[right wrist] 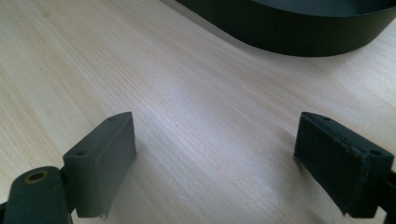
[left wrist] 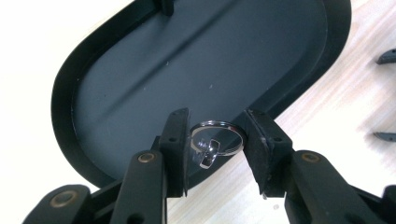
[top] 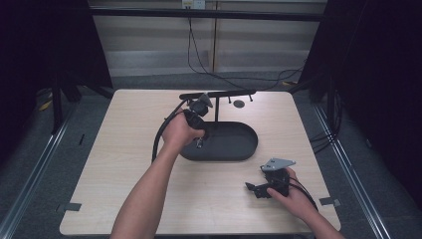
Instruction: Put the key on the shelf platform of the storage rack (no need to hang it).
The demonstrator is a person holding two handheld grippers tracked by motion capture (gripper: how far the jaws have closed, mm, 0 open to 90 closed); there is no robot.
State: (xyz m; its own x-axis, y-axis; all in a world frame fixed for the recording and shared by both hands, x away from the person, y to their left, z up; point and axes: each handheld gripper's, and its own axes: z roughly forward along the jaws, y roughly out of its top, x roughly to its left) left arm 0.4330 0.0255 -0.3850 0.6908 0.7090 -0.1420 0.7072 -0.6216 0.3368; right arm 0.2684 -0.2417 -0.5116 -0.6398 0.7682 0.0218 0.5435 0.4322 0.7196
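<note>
My left gripper (left wrist: 216, 125) holds a silver key ring (left wrist: 232, 127) with a small metal piece hanging from it, pinched edge to edge between the pads. It hangs just above the near rim of a black oval tray (left wrist: 63, 98). From the high view the left gripper (top: 199, 141) points down over the left half of the tray (top: 244, 149). My right gripper (top: 255, 188) rests low over the table at the front right, jaws wide apart and nothing between them. Its view has bare wood between the right gripper (right wrist: 215, 135) pads and the tray wall (right wrist: 299, 37) beyond.
A thin black post rises from the tray's far side and carries a horizontal bar (top: 219, 93) with small pegs. A small dark disc (top: 239, 103) lies on the table behind the tray. Light wood lies bare to the left and in front.
</note>
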